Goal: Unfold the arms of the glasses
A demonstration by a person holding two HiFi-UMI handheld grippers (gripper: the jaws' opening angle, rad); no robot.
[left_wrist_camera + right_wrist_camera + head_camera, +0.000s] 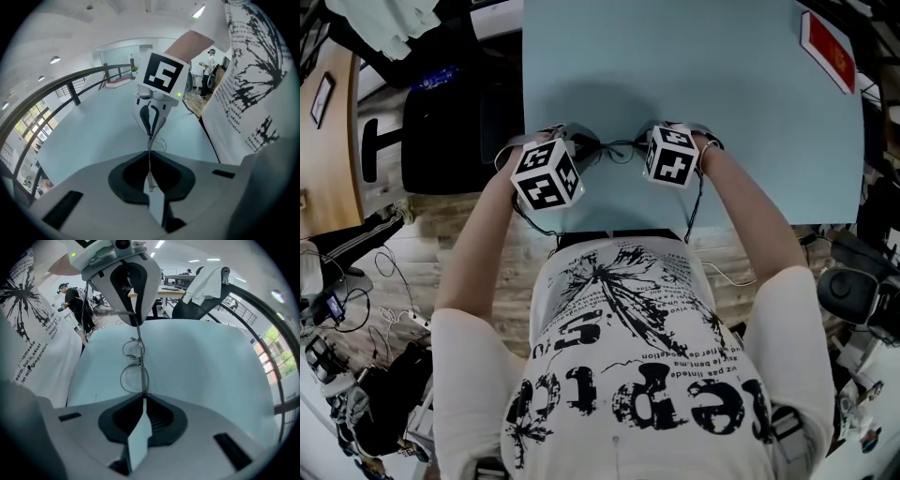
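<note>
Thin wire-rimmed glasses (617, 148) hang just above the pale blue table (694, 75), near its front edge, stretched between both grippers. My left gripper (569, 150) is shut on a thin metal part of the glasses (149, 152) at one end; whether that is an arm or the rim I cannot tell. My right gripper (645, 150) is shut on the other end of the frame. In the right gripper view both round lenses of the glasses (134, 377) lie in a line from my right gripper (142, 397) towards the left gripper (133, 310). The left gripper view faces the right gripper (151, 119).
A red flat object (827, 49) lies at the table's far right corner. A black chair (450, 131) stands left of the table. The table's front edge (628, 228) runs just under my hands, against the person's shirt (637, 319). Cables lie on the floor at left.
</note>
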